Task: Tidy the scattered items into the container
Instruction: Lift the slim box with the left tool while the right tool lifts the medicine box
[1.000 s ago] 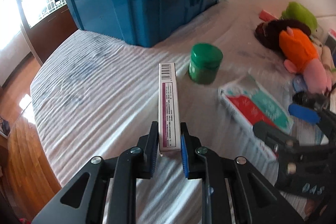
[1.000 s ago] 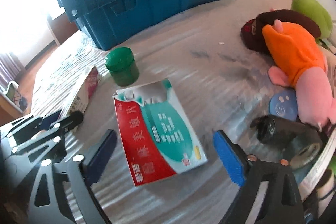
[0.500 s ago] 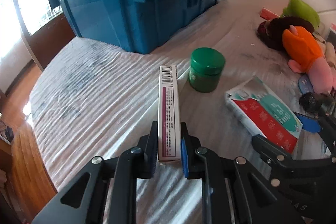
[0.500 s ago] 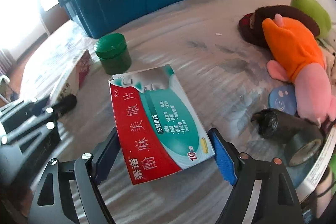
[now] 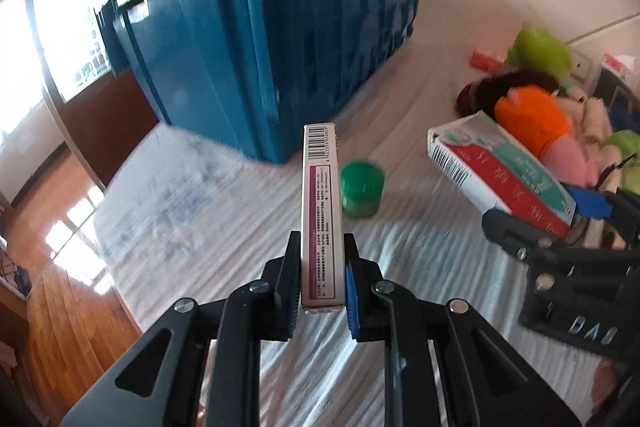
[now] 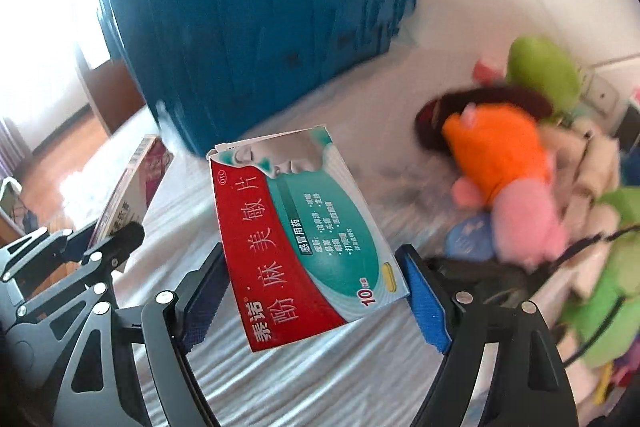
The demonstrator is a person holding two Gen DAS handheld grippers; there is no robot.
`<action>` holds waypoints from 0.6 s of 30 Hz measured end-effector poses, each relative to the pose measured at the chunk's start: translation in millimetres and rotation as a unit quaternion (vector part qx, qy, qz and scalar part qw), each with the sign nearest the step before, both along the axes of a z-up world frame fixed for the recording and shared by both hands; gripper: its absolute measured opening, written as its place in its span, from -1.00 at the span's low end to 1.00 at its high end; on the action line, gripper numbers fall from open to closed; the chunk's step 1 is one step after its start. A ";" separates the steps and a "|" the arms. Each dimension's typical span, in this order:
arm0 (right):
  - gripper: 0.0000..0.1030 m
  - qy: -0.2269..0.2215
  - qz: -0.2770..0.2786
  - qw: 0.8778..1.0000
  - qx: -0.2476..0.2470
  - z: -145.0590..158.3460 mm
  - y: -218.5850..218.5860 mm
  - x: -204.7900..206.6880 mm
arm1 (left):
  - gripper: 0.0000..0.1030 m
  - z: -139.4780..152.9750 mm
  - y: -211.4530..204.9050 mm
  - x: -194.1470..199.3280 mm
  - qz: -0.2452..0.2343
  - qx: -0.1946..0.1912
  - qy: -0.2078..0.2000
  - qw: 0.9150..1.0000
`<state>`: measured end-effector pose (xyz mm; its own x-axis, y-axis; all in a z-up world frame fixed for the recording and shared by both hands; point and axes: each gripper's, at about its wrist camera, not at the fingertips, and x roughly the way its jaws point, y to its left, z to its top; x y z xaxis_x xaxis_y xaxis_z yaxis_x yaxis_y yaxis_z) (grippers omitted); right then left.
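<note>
Boxes: we are gripping the narrow box (image 5: 322, 211) in the left claw (image 5: 322, 281), the medicine box (image 6: 298, 231) in the right claw (image 6: 316, 291); light cardboard, crushable, so we are clamping near the ends.

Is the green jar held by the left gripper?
No, the green jar stands on the cloth, while the left gripper is shut on a narrow box.
</note>
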<state>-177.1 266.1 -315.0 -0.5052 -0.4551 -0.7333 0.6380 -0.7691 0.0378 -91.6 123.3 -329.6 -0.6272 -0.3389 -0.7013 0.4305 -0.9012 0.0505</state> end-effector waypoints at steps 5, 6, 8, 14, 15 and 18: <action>0.60 0.050 0.001 0.998 -0.039 68.9 11.0 2.9 | -0.65 64.7 9.9 6.9 -0.020 -0.014 0.044 0.999; 0.60 0.060 0.002 0.997 -0.048 83.0 13.2 4.1 | -0.65 82.5 13.2 8.2 -0.027 -0.022 0.056 0.998; 0.60 0.080 0.005 0.994 -0.068 112.2 13.5 4.0 | -0.65 109.5 15.9 10.9 -0.037 -0.030 0.074 0.996; 0.60 0.134 0.019 0.986 -0.098 179.9 -3.9 4.1 | -0.65 183.5 -5.9 12.4 -0.035 -0.050 0.126 0.990; 0.60 0.139 0.022 0.985 -0.101 187.5 -9.0 3.2 | -0.65 194.0 -13.1 10.2 -0.034 -0.057 0.133 0.989; 0.60 0.155 0.025 0.982 -0.104 210.3 -34.5 -2.5 | -0.65 217.2 -43.3 -0.6 -0.030 -0.069 0.141 0.987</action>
